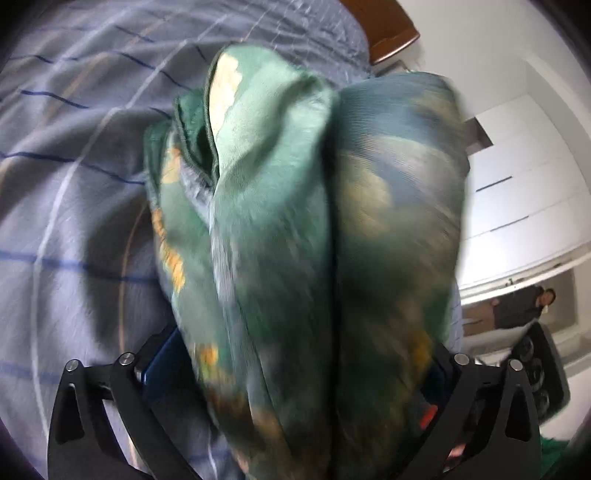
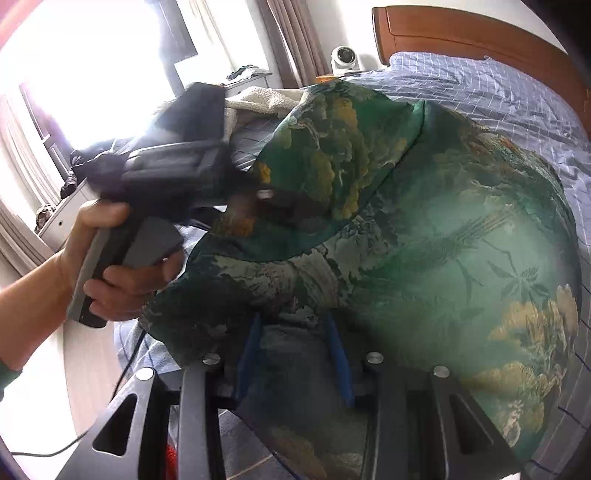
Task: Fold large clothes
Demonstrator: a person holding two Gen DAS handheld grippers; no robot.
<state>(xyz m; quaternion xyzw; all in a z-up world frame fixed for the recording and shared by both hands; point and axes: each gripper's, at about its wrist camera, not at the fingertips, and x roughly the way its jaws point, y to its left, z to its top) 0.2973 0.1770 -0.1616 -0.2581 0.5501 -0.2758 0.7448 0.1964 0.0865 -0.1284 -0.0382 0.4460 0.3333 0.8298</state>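
Spread wide, left gripper (image 1: 295,398) fingers bracket bunched green garment (image 1: 295,221); right gripper (image 2: 291,354) fingers pinching its edge, keeping the fold on bed (image 2: 517,96).

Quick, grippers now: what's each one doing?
Left gripper: open wide, green garment draped between its fingers.
Right gripper: shut on the green garment.

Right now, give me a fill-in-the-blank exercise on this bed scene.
1. The green printed garment lies on a ____ with a blue checked sheet.
2. The headboard is made of ____.
3. The right gripper pinches the ____.
4. The left gripper's jaws stand ____.

Missing: bed; wood; garment; open
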